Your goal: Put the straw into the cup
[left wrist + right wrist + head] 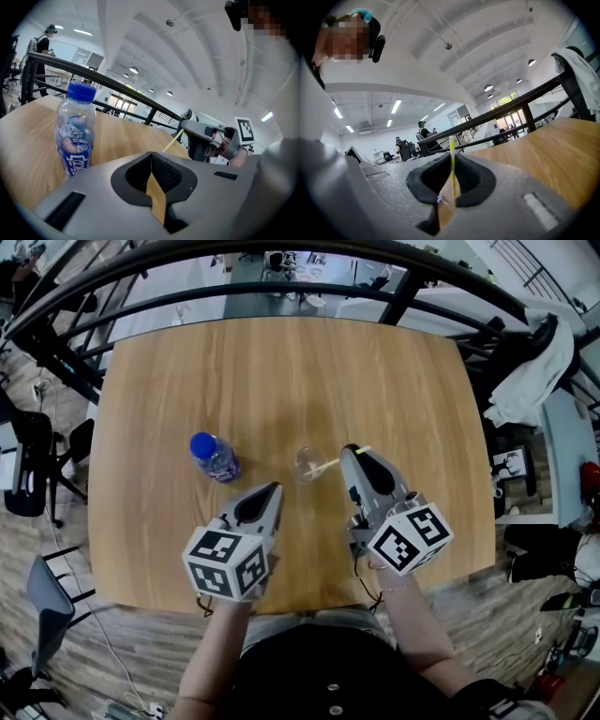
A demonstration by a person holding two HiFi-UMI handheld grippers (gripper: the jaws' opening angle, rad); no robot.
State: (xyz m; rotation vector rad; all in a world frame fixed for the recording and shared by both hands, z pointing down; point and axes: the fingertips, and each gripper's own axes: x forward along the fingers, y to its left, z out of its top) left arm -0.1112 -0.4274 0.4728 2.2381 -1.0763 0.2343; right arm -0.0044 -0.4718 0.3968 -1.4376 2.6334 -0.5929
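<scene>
Straw [330,464], head view: a thin yellow-and-white striped tube, pinched by the right gripper [352,452]. It slants toward 8 o'clock, and its low end lies over the mouth of the clear cup [308,464]. Whether that end is already inside I cannot tell. The cup stands near the middle of the wooden worktop [281,371]; a blue-capped bottle [214,456] stands at its 9 o'clock, and the left gripper [273,489] waits at its 7 o'clock.

Left gripper view: this gripper [151,158] has its jaws pressed together on nothing. The bottle [75,131] is at 10 o'clock, and the right gripper [190,125] with the straw [172,142] at 2 o'clock.

Right gripper view: the jaws of the gripper [450,180] are nearly closed on the straw [452,157], which rises toward 12 o'clock.

By my judgement the straw is very light, slim and easily kinked, so a mid-length pinch suits it. The cup looks light enough to tip if nudged.
</scene>
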